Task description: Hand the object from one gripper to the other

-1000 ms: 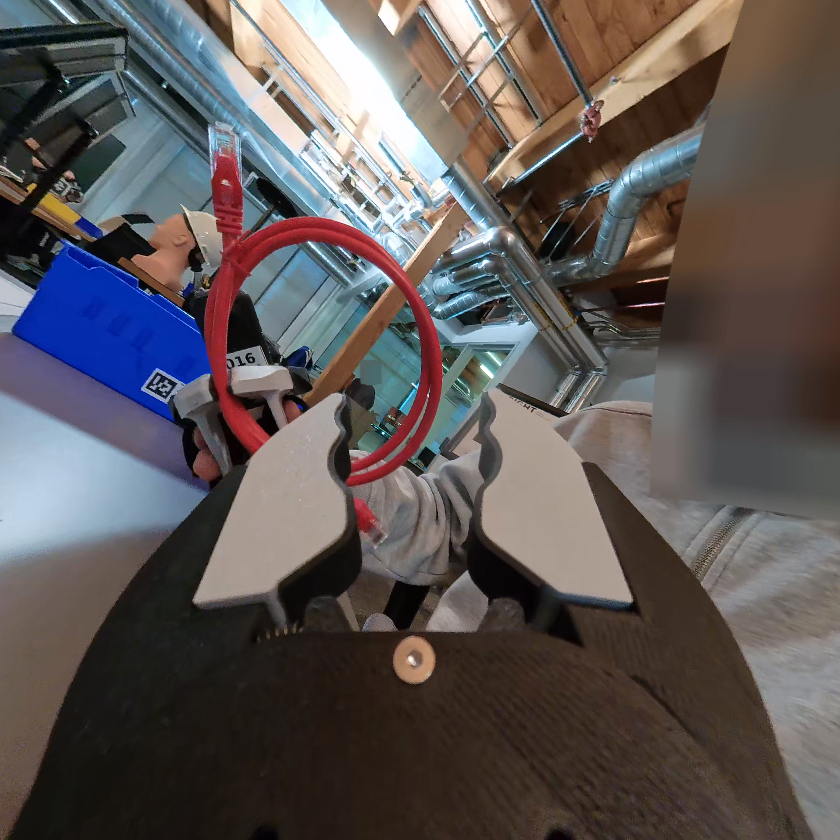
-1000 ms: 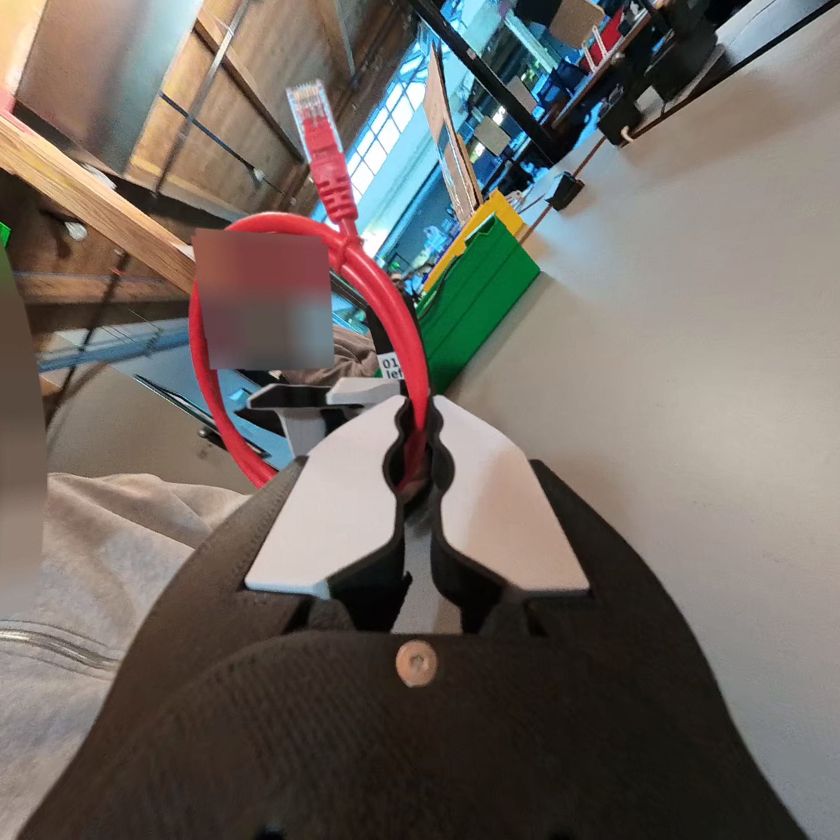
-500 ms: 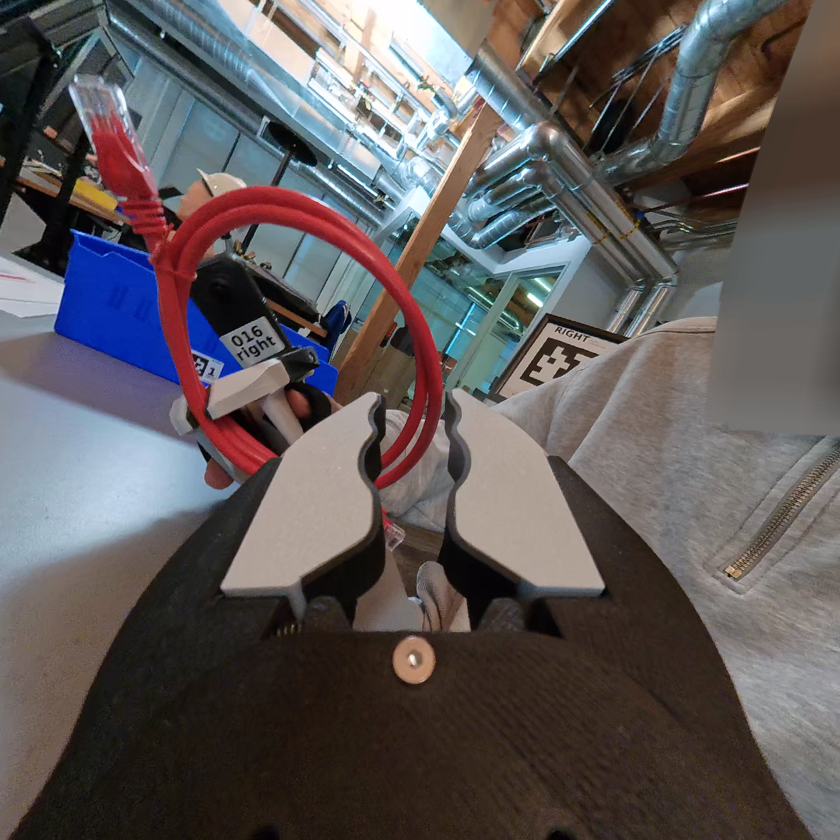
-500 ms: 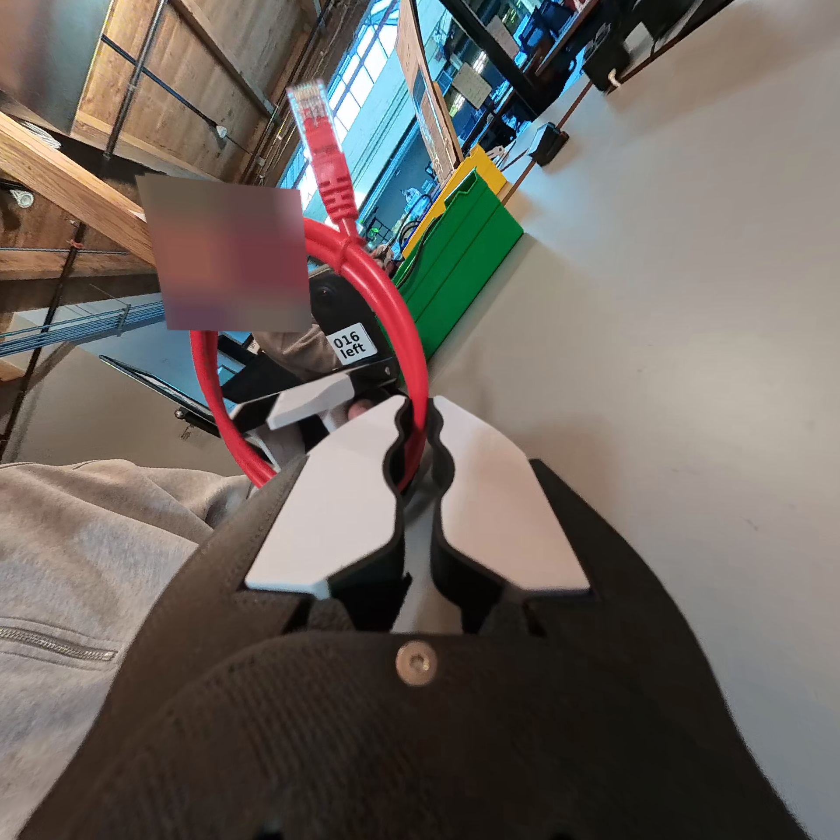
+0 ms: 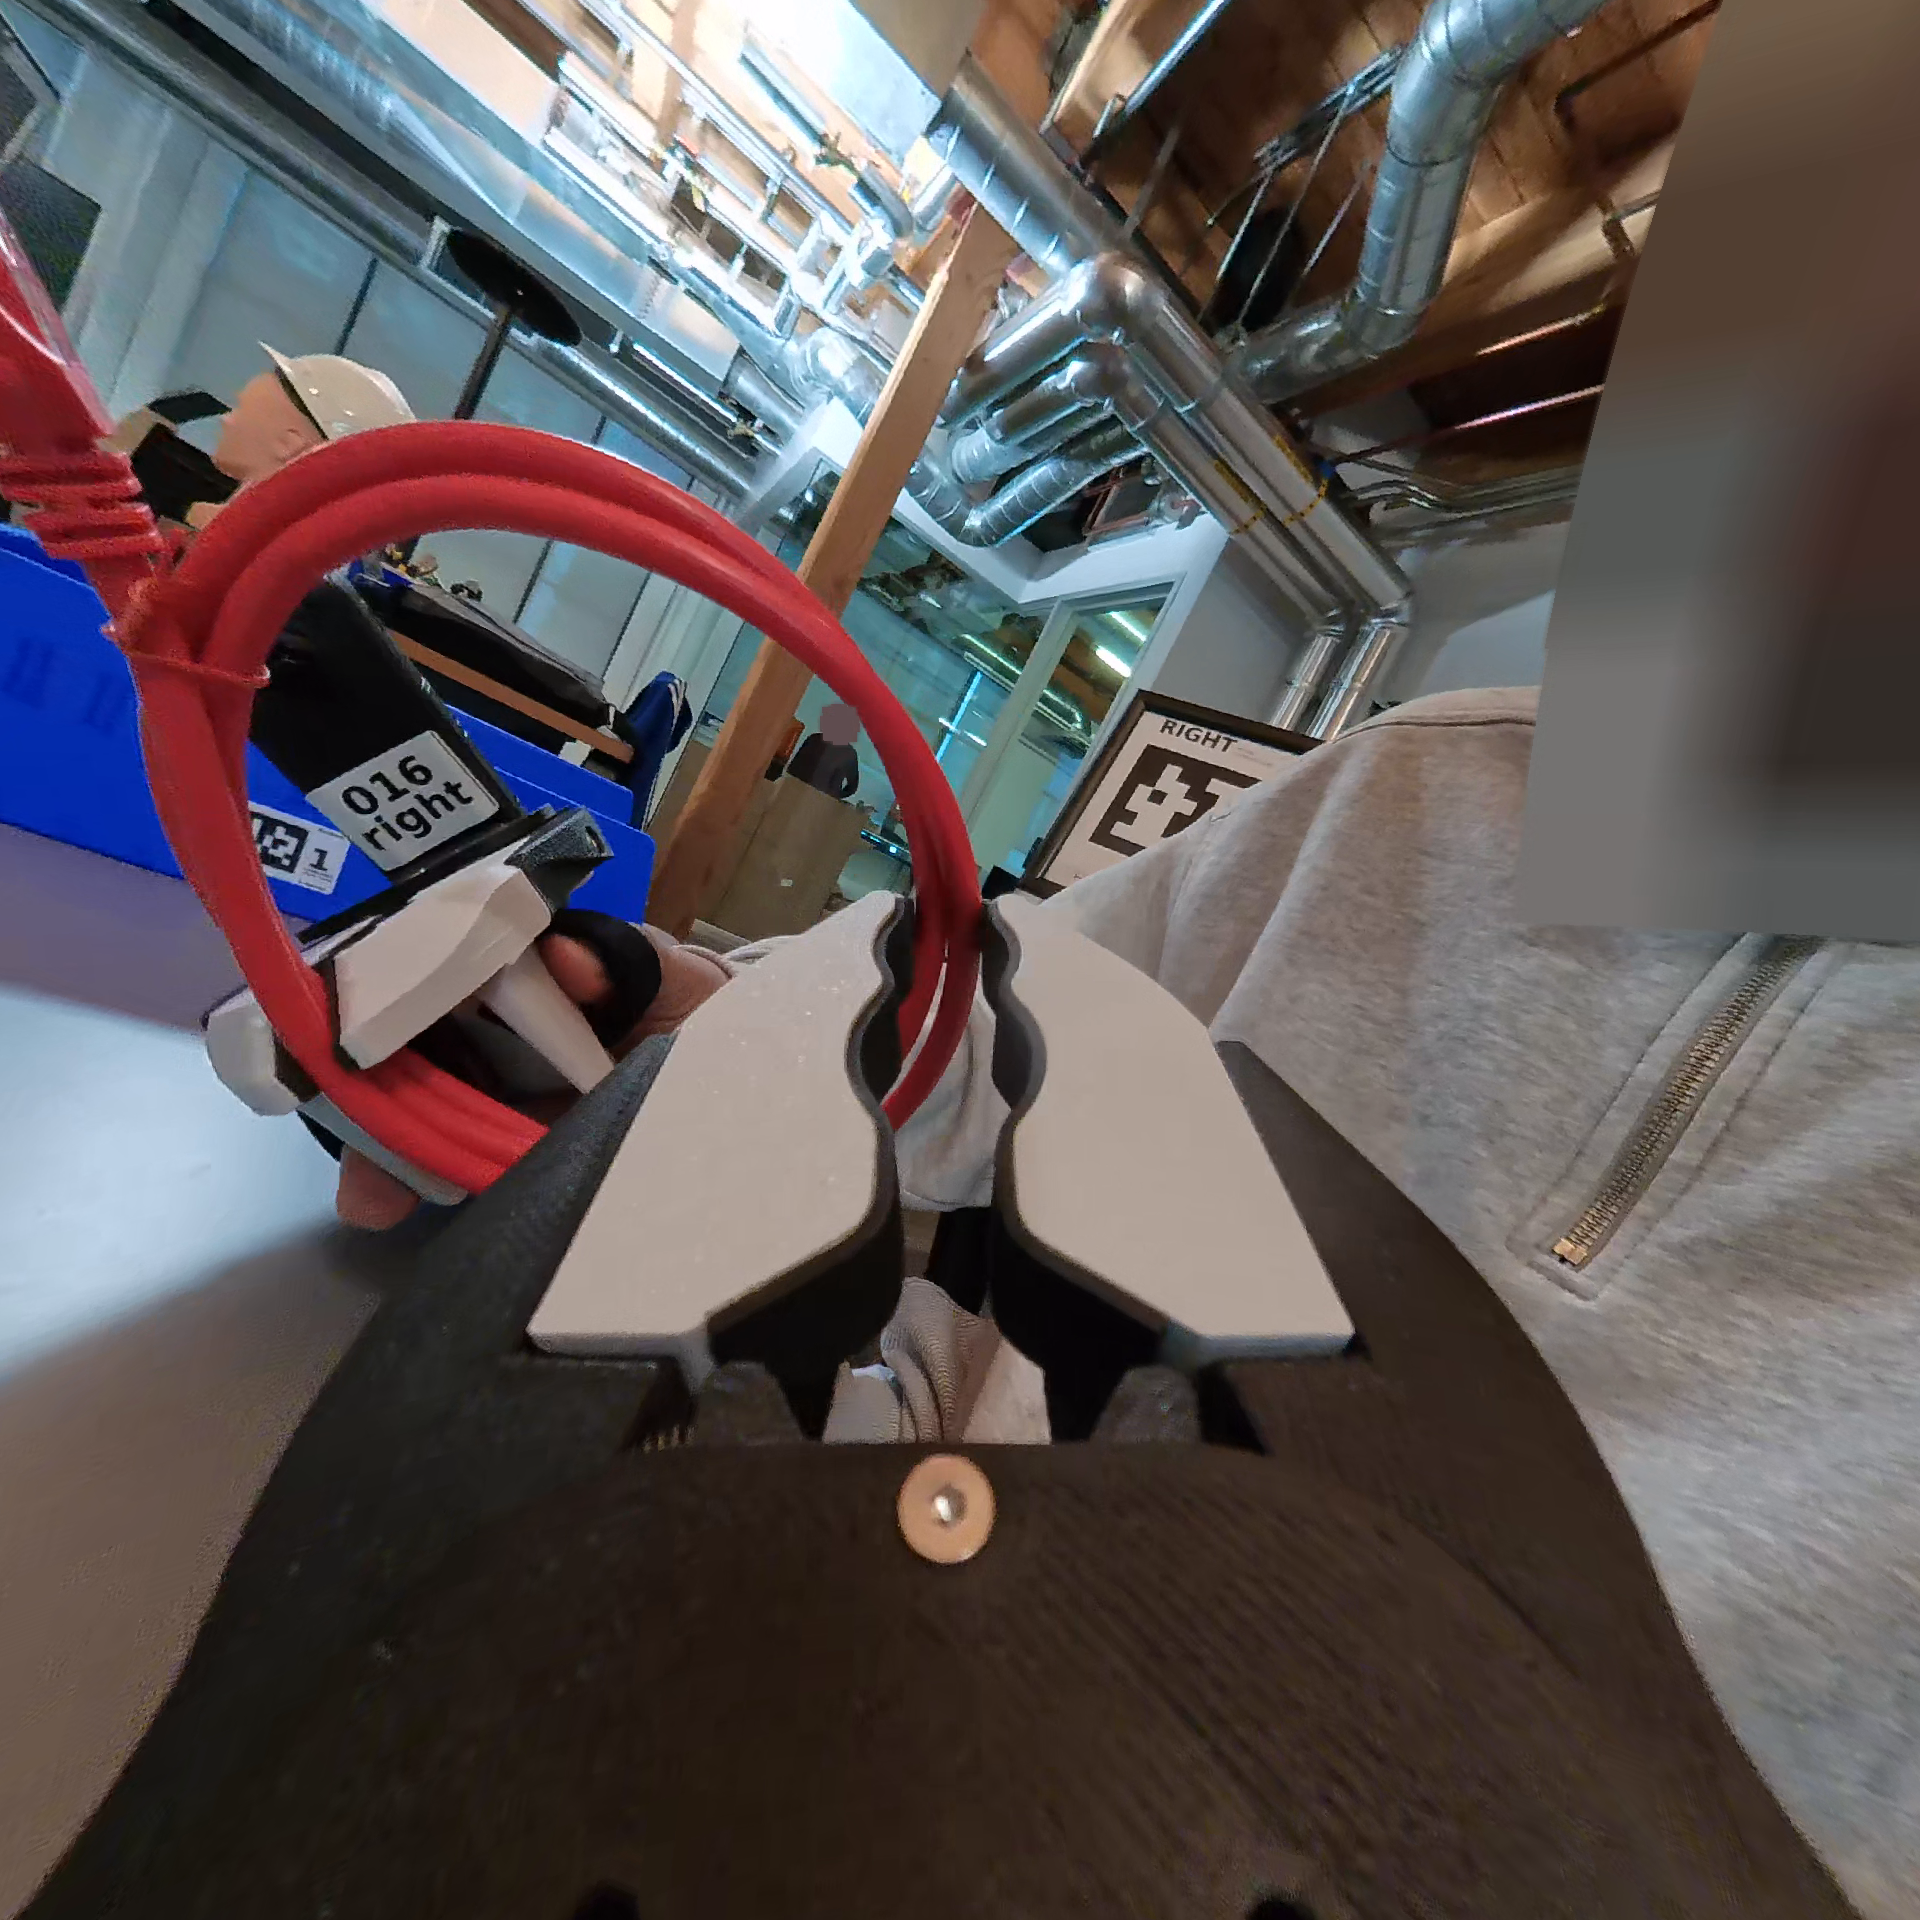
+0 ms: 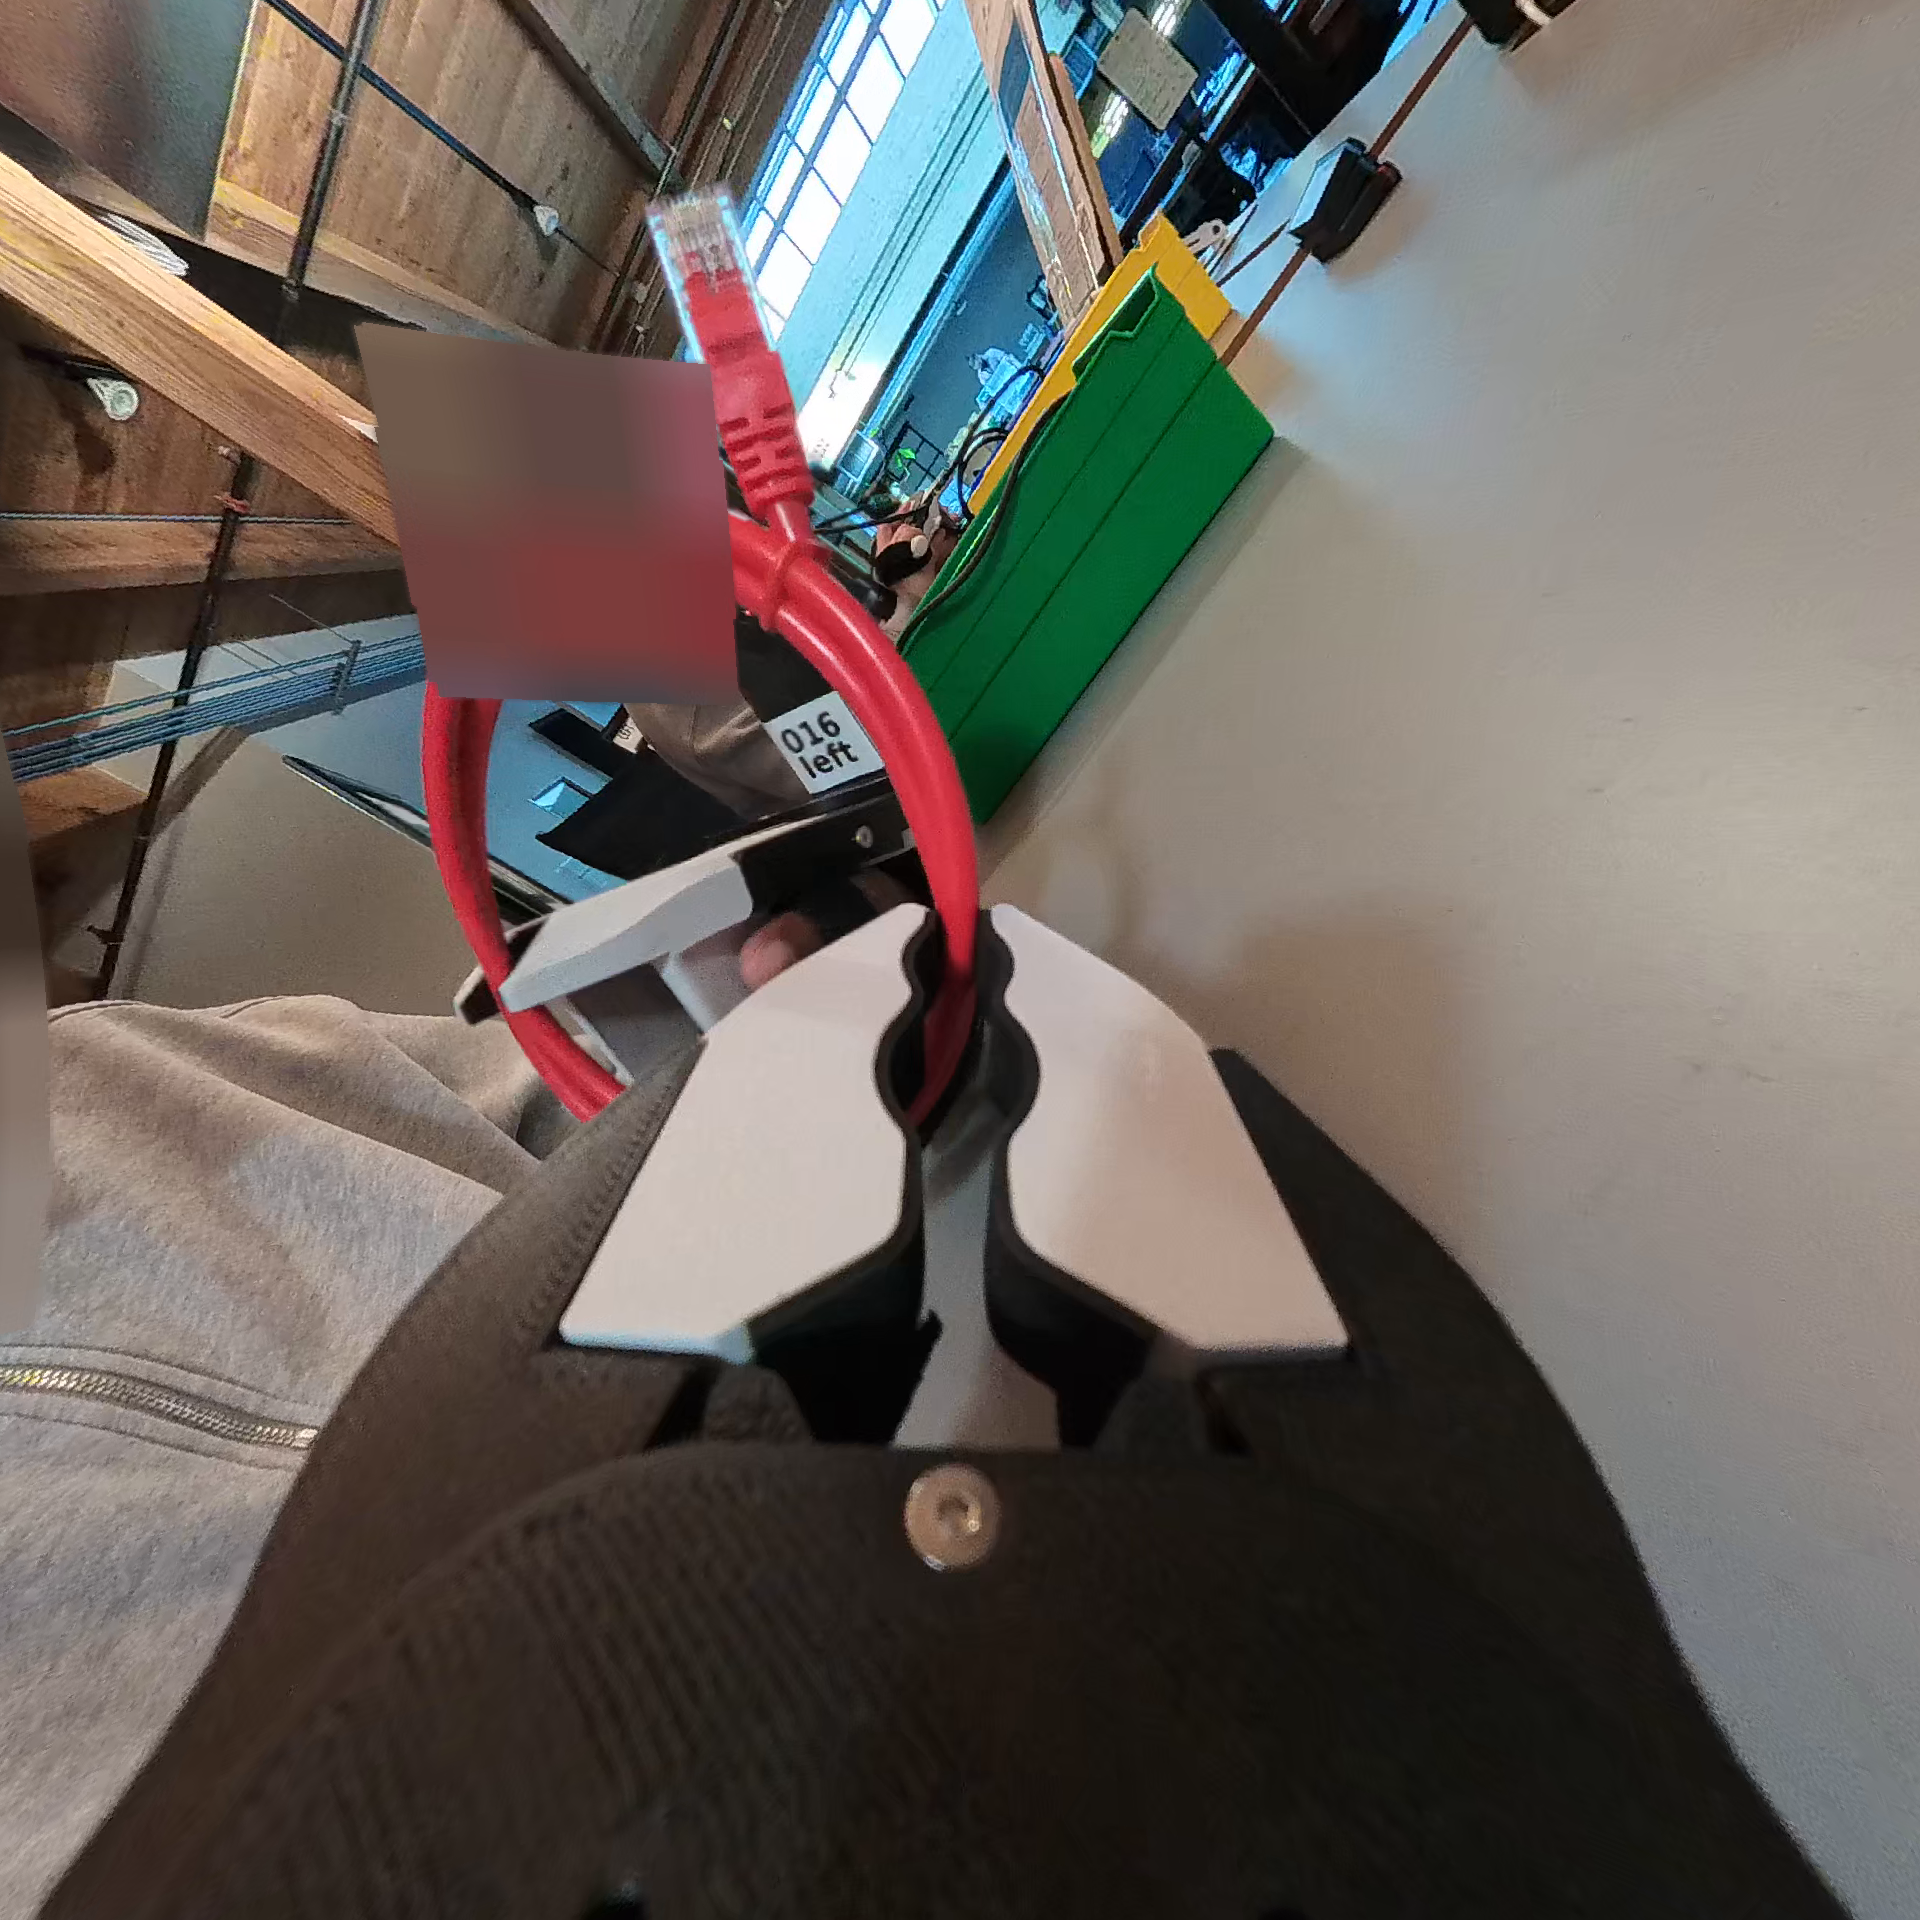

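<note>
Since a second ago the left tool (image 5: 940,925) has closed from wide apart to pinched on the red cable (image 5: 582,488), so both tools now hold the same coil. Coiled into a loop of two or three strands bound with a thin red tie, the red cable hangs in the air above the table (image 6: 1558,727), not touching it. Its clear-tipped plug (image 6: 717,281) sticks up from the tied spot at the top of the loop in the right wrist view; in the left wrist view the plug is cut off by the left edge of the picture.

The left tool's grey fingers (image 5: 748,1132) squeeze the strands near their tips, on the side of the loop away from the plug. The right tool (image 6: 951,935) is likewise clamped on the coil, its white fingers (image 6: 769,1164) nearly together with the strands running down between them. In the left wrist view the right tool shows farther off, its fingers gripping the lower left part of the loop, with a gloved hand (image 5: 613,966) behind it.

A person in a grey zip sweatshirt (image 5: 1558,1143) sits close behind the coil. A blue bin (image 5: 62,727) stands on the table beyond the cable in the left wrist view; a green bin (image 6: 1091,561) with a yellow bin (image 6: 1174,270) behind it stands on the table in the right wrist view.
</note>
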